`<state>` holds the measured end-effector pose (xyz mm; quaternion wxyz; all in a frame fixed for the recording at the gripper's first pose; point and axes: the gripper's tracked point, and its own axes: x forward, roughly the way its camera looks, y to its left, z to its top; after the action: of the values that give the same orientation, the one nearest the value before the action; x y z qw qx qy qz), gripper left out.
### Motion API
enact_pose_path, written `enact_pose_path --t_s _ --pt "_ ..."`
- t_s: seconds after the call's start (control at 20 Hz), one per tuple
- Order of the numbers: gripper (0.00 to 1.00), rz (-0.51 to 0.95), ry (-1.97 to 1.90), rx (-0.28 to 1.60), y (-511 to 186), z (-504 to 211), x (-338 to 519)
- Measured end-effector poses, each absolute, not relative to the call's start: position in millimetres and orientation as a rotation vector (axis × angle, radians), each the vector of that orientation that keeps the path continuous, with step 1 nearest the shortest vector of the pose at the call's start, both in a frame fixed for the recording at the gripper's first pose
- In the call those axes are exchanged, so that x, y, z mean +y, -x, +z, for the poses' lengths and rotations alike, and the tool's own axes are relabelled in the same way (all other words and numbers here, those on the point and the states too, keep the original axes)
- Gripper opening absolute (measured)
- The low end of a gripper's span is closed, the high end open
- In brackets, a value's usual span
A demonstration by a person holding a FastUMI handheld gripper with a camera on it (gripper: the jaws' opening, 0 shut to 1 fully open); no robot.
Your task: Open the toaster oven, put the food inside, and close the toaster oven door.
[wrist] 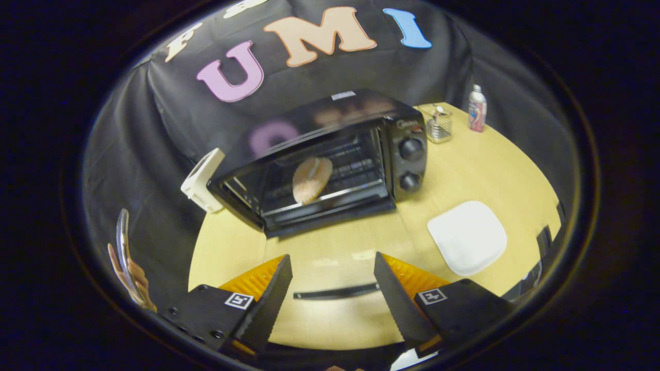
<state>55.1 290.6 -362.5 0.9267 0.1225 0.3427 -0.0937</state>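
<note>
One toaster oven (330, 159), loaded; door seemingly shut.
Boxy black metal body with two round knobs; bread-like food (312, 179) rests on the wire rack behind the glass door, so little or nothing looks left. Gripper (332, 281) fingers spread apart, empty, over the pale wooden surface (464, 170); square white plate (468, 237) bare.

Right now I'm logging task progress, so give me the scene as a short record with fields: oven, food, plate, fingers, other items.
toaster oven: on the wooden table, door looks shut
food: inside, on the rack behind the glass door
white plate: empty, right of the oven
gripper: fingers open, holding nothing, short of the oven
other items: bottle and small clear holder beyond the oven's right side
</note>
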Motion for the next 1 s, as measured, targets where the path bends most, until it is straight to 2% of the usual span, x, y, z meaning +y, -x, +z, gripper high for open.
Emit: enact_pose_path --t_s 0.35,1.0 --pt "1.0 -0.17 -0.188 0.88 -9 -415 319" --pt "1.0 -0.188 -0.041 1.041 -35 -467 315"
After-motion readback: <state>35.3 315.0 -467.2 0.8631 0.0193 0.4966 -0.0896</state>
